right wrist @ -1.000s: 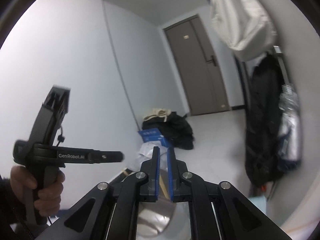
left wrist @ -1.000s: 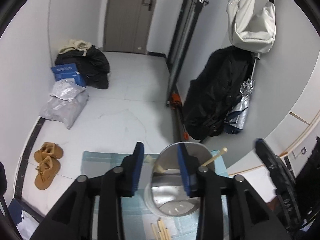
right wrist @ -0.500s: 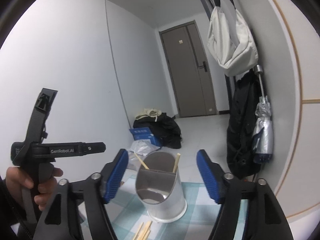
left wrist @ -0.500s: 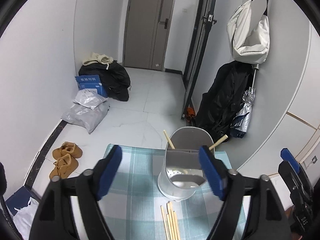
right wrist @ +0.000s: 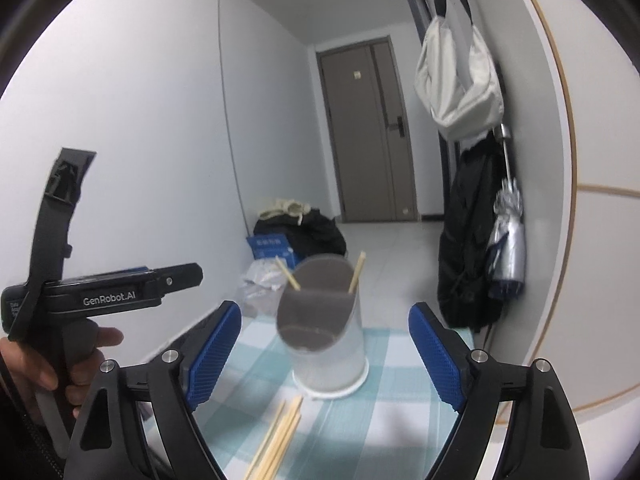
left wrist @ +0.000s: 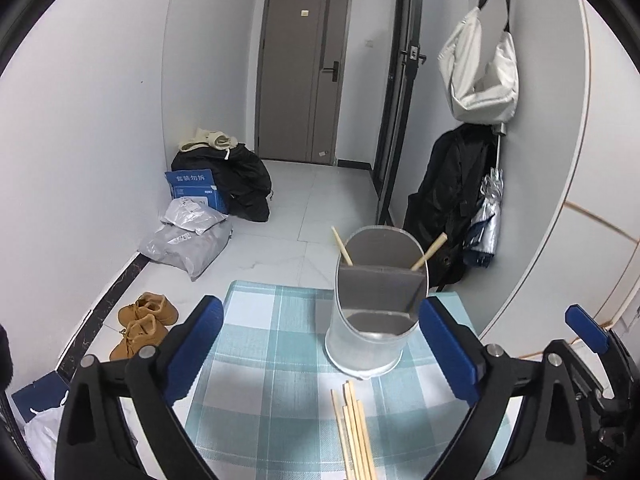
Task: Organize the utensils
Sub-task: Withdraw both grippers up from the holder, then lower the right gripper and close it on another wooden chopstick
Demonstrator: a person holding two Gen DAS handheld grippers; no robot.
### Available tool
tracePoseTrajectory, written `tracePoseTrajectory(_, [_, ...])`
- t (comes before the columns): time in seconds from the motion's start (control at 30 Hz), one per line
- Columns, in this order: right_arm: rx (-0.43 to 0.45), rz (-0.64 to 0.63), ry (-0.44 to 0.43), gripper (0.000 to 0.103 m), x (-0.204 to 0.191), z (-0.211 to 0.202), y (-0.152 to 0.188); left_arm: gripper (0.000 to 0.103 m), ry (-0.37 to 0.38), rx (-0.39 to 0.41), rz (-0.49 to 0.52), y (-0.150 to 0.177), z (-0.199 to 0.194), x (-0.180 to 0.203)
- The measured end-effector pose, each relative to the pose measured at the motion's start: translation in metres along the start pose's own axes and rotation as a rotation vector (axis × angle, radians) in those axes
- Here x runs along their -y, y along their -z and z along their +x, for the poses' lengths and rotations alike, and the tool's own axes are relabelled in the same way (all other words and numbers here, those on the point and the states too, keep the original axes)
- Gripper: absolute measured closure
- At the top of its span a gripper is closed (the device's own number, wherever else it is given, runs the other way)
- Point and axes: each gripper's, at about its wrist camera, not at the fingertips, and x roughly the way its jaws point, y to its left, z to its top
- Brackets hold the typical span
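A metal utensil holder (left wrist: pixel 372 320) with a divider stands on the teal plaid mat (left wrist: pixel 272 340). Two wooden chopsticks lean in its far compartment, one to the left (left wrist: pixel 342 246) and one to the right (left wrist: pixel 430 250). Several loose chopsticks (left wrist: pixel 354 428) lie on the mat in front of it. My left gripper (left wrist: pixel 320 316) hangs short of the holder, jaws opening, nothing between the pads. My right gripper (right wrist: pixel 325 320) is also back from the holder (right wrist: pixel 324 340), jaws opening and empty. A hand holds the left gripper's body (right wrist: pixel 100 292) at the left of the right wrist view.
Beyond the small table, tan shoes (left wrist: pixel 144 320), grey parcels (left wrist: pixel 188 240) and a black bag pile (left wrist: pixel 236 176) lie on the floor. A black coat (left wrist: pixel 452 200), folded umbrella (left wrist: pixel 488 216) and white bag (left wrist: pixel 480 76) hang on the right wall. The curved wall is close on the right.
Both grippers have drawn back from the holder and their jaws have spread wide. A chopstick now leans at each side of the holder, and the loose chopsticks on the mat have come into view.
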Motion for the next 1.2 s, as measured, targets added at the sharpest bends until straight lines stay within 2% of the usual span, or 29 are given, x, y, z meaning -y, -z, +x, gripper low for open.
tracePoseTrajectory(0.33, [-0.193,0.02,0.026,0.017,0.005,0.025,0.033,0.007,0.008,-0.056,-0.069,0.035,0.026,-0.018])
tracePoseTrajectory(0.47, [-0.291,-0.003,0.024,0.017,0.004,0.043,0.042,0.007,-0.034,-0.071,-0.093,0.036,0.03,-0.029])
tracePoseTrajectory(0.57, [-0.39,-0.025,0.031,0.017,-0.001,0.065,0.051,0.007,-0.054,-0.083,-0.107,0.034,0.033,-0.038])
tracePoseTrajectory(0.63, [-0.462,-0.055,0.068,0.017,-0.007,0.083,0.062,0.007,-0.067,-0.092,-0.113,0.034,0.035,-0.043])
tracePoseTrajectory(0.7, [-0.556,-0.088,0.089,0.018,-0.013,0.102,0.076,0.007,-0.1,-0.1,-0.114,0.035,0.038,-0.05])
tracePoseTrajectory(0.77, [-0.614,-0.102,0.086,0.019,-0.019,0.116,0.091,0.007,-0.123,-0.104,-0.118,0.034,0.04,-0.057])
tracePoseTrajectory(0.9, [-0.686,-0.131,0.08,0.019,-0.029,0.136,0.111,0.007,-0.136,-0.101,-0.162,0.033,0.037,-0.07])
tracePoseTrajectory(1.0, [-0.744,-0.179,0.136,0.022,-0.034,0.148,0.124,0.007,-0.143,-0.109,-0.186,0.035,0.036,-0.076])
tracePoseTrajectory(1.1, [-0.757,-0.168,0.13,0.024,-0.034,0.15,0.129,0.007,-0.13,-0.131,-0.212,0.034,0.039,-0.08])
tracePoseTrajectory(1.2, [-0.763,-0.174,0.12,0.03,-0.035,0.15,0.126,0.007,-0.125,-0.138,-0.22,0.035,0.041,-0.081])
